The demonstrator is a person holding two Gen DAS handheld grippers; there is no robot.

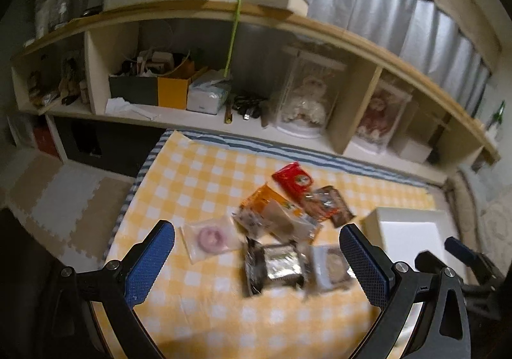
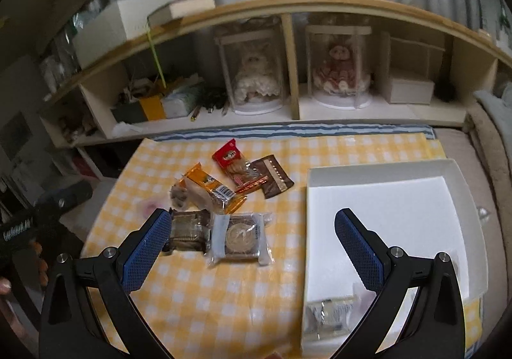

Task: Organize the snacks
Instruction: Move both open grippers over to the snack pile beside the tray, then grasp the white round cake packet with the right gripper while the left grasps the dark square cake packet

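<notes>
Several snack packets lie on the yellow checked cloth (image 2: 198, 301): a red packet (image 2: 228, 156), a brown packet (image 2: 273, 176), an orange packet (image 2: 211, 191), a dark wrapped cake (image 2: 188, 231) and a clear-wrapped round cake (image 2: 240, 235). A clear bag with a pink ring (image 1: 208, 239) lies at the left of the pile. A white box (image 2: 384, 215) stands to the right, with one packet (image 2: 329, 314) in its near corner. My left gripper (image 1: 256, 234) is open above the pile. My right gripper (image 2: 252, 221) is open and empty, between the pile and the box.
A low wooden shelf (image 2: 288, 115) runs along the back with two dolls in clear cases (image 2: 252, 71), small boxes and clutter. Foam floor mats (image 1: 64, 199) lie left of the cloth. A grey curtain hangs behind.
</notes>
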